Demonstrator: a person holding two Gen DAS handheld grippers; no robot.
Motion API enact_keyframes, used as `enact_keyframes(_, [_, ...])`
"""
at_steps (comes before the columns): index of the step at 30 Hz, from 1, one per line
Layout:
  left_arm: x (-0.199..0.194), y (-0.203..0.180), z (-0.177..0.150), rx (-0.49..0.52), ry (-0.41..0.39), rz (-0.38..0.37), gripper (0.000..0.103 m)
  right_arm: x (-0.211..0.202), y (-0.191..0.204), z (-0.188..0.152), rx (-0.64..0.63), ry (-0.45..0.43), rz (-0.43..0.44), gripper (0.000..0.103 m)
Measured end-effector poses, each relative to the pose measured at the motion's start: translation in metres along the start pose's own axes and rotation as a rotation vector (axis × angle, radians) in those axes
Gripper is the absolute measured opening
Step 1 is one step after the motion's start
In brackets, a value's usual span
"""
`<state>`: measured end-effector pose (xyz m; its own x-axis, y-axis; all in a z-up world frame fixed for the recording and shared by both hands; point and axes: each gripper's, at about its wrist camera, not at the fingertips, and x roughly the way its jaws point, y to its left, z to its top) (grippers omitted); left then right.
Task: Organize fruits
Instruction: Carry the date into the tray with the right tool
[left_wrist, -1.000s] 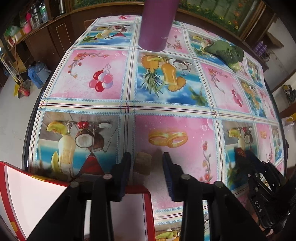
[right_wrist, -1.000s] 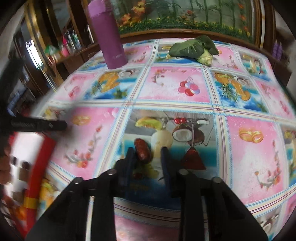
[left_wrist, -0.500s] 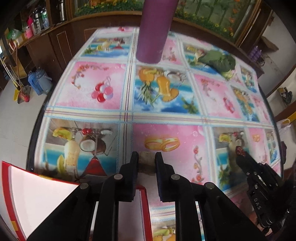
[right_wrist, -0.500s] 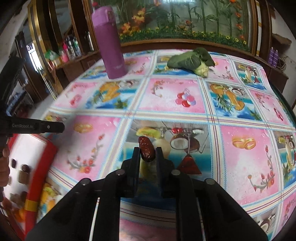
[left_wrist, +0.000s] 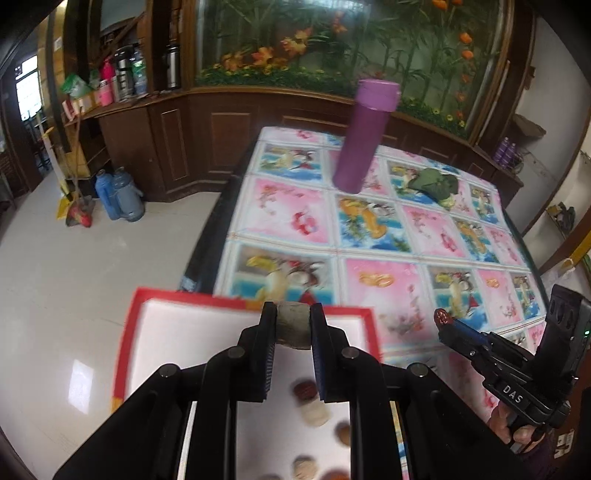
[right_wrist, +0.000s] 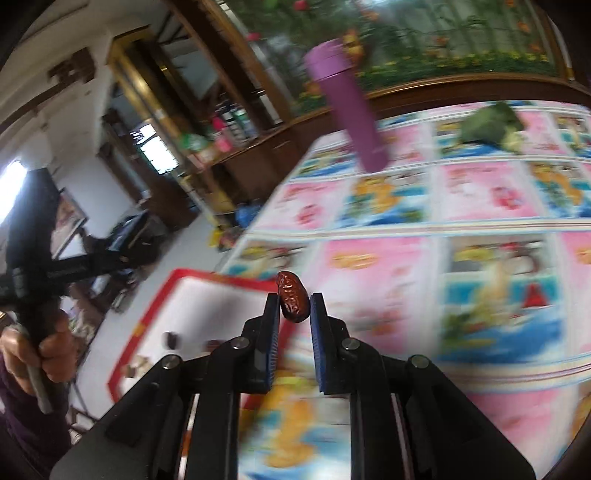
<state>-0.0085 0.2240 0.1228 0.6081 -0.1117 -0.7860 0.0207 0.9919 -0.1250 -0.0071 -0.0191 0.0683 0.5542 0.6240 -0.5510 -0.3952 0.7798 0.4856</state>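
The left gripper (left_wrist: 293, 326) is pinching a pale grey-brown fruit (left_wrist: 293, 325) between its blue-padded fingers, at the centre of the left wrist view. It is hanging over the far rim of a red-edged white tray (left_wrist: 207, 332), which is filling the lower left of that frame. Several small brown and pale fruits (left_wrist: 314, 413) are lying blurred on the tray floor, low in the frame between the gripper's arms.

The right gripper (right_wrist: 293, 308) is clamping a wrinkled dark red date (right_wrist: 292, 301) upright, at the centre of its own view. The same tray (right_wrist: 207, 306) is lying just left of the date, with a few dark pieces on it.

Only the left view is showing the right gripper from outside, at lower right, with the date at its tip. Only the right view is showing the person's hand (right_wrist: 44, 345) gripping the left tool's handle, at the left edge.

A purple flask (left_wrist: 364, 136) is standing far back on the table (left_wrist: 384, 240), with a leafy green vegetable (left_wrist: 436, 184) to its right. The tablecloth is printed with pink and blue fruit squares. Dark wooden cabinets and a flower mural are lining the room behind; the floor is pale tile.
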Motion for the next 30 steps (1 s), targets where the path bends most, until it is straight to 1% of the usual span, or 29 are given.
enact_keyframes(1, [0.0, 0.006, -0.005, 0.0, 0.005, 0.012, 0.016, 0.011, 0.017, -0.002, -0.011, 0.015, 0.025, 0.018])
enact_keyframes(3, [0.001, 0.015, -0.014, -0.012, 0.015, 0.03, 0.016, 0.028, 0.037, -0.006, -0.026, 0.034, 0.034, 0.018])
enact_keyframes(7, [0.007, 0.032, -0.027, -0.045, 0.024, 0.052, 0.016, 0.062, 0.069, -0.007, -0.071, 0.067, 0.001, 0.019])
enact_keyframes(10, [0.015, 0.043, -0.03, -0.065, 0.032, 0.081, 0.016, 0.078, 0.079, -0.007, -0.103, 0.091, -0.035, 0.019])
enact_keyframes(14, [0.026, 0.053, -0.033, -0.08, 0.048, 0.126, 0.016, 0.09, 0.078, -0.015, -0.145, 0.153, -0.048, 0.019])
enact_keyframes(17, [0.035, 0.055, -0.034, -0.084, 0.066, 0.14, 0.016, 0.094, 0.076, -0.019, -0.171, 0.182, -0.064, 0.019])
enact_keyframes(20, [0.043, 0.053, -0.036, -0.071, 0.083, 0.164, 0.016, 0.096, 0.074, -0.022, -0.19, 0.191, -0.086, 0.019])
enact_keyframes(22, [0.047, 0.053, -0.037, -0.075, 0.093, 0.16, 0.016, 0.098, 0.072, -0.025, -0.199, 0.2, -0.097, 0.019])
enact_keyframes(26, [0.048, 0.051, -0.039, -0.065, 0.093, 0.175, 0.016, 0.102, 0.066, -0.026, -0.197, 0.214, -0.116, 0.019])
enact_keyframes(30, [0.049, 0.052, -0.039, -0.067, 0.098, 0.189, 0.016, 0.103, 0.064, -0.025, -0.195, 0.207, -0.138, 0.019])
